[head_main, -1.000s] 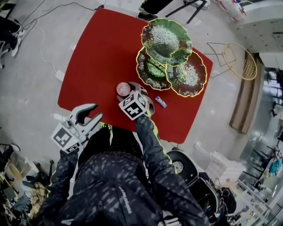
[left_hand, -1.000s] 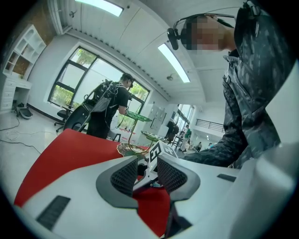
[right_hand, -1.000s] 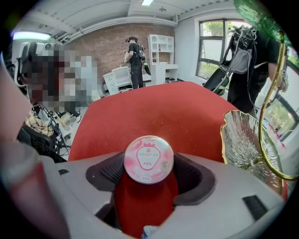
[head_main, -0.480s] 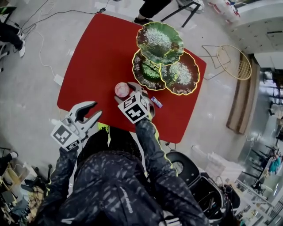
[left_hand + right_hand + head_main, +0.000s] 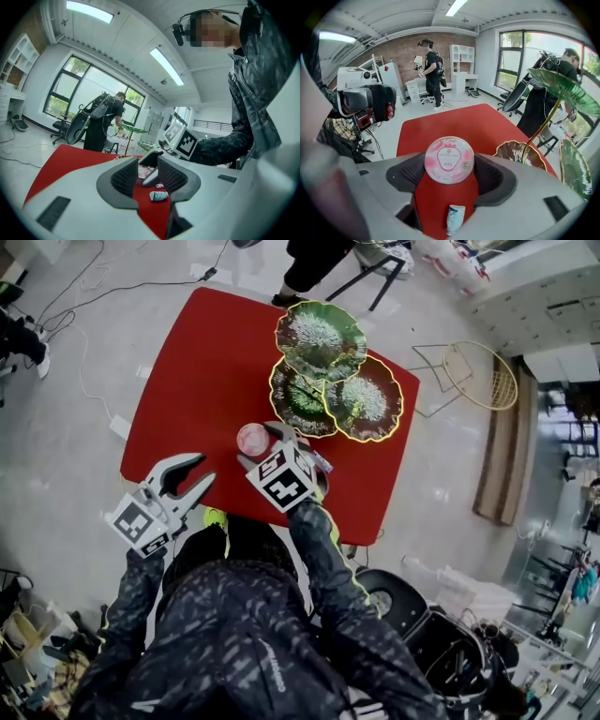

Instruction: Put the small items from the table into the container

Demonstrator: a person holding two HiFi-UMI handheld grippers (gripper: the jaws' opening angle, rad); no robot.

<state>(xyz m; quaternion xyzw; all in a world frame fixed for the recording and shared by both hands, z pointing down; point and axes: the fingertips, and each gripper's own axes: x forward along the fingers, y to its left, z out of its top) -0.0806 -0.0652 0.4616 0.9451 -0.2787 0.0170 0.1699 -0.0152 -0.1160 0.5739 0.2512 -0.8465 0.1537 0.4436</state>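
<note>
A round pink tin (image 5: 253, 439) is near the red table's (image 5: 206, 362) front edge. My right gripper (image 5: 261, 444) is shut on it; in the right gripper view the tin (image 5: 449, 160) sits between both pads with its lid tilted towards the camera. A small white-and-blue packet (image 5: 454, 219) lies on the table under that gripper. A small blue packet (image 5: 321, 463) lies just to its right. The container is a stand of three leaf-shaped dishes (image 5: 321, 338) at the table's far right. My left gripper (image 5: 202, 468) is open and empty, off the table's near-left edge.
A person (image 5: 319, 259) stands at the table's far side by the dishes. Cables (image 5: 84, 296) trail over the floor on the left. A wire chair (image 5: 483, 376) stands to the right of the table. Another person (image 5: 431, 65) is farther back in the room.
The head view has drifted, so the table sits a little higher and to the left. My right gripper stays at the pink tin. My left gripper has hardly moved.
</note>
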